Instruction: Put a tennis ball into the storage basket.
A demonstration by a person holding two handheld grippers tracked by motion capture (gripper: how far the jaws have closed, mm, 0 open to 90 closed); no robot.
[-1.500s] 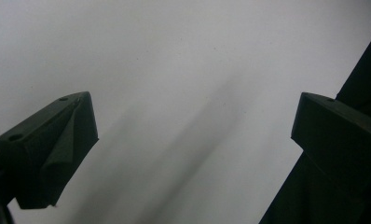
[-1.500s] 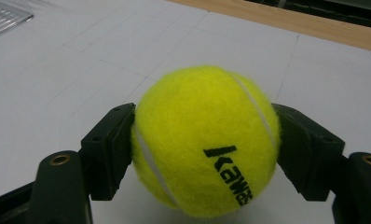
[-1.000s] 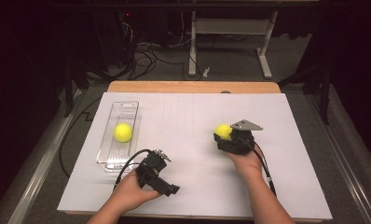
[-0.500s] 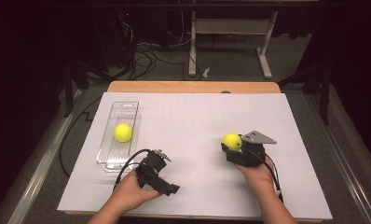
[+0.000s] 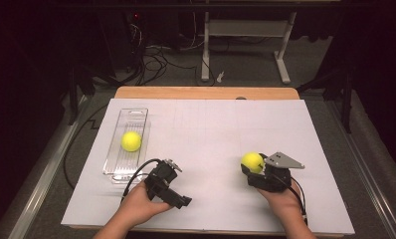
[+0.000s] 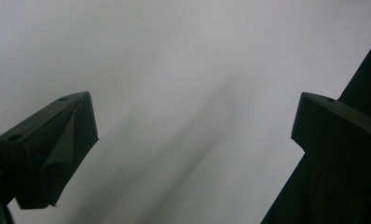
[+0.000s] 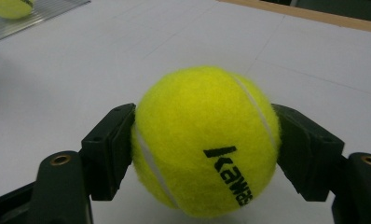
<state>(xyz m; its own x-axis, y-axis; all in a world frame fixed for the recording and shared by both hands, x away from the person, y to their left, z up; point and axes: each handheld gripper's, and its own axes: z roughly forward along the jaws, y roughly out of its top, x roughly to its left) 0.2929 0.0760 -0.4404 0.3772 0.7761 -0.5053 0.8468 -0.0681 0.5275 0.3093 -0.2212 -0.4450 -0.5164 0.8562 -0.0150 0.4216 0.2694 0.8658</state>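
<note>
Your right tongs (image 5: 252,167) clamp a tennis ball (image 7: 206,140) and have slid right and nearer across the table (image 5: 211,124), away from the tray (image 5: 117,162) holding 1 ball (image 5: 131,141). Your left tongs (image 5: 173,186) rest wide open, empty.

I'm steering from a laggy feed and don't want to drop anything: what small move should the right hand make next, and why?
Probably carry it left toward the clear plastic tray. The right gripper is shut on a yellow tennis ball, both fingers pressing its sides, and another yellow tennis ball already lies in that tray with room beside it. The left gripper sits open, holding nothing.
</note>
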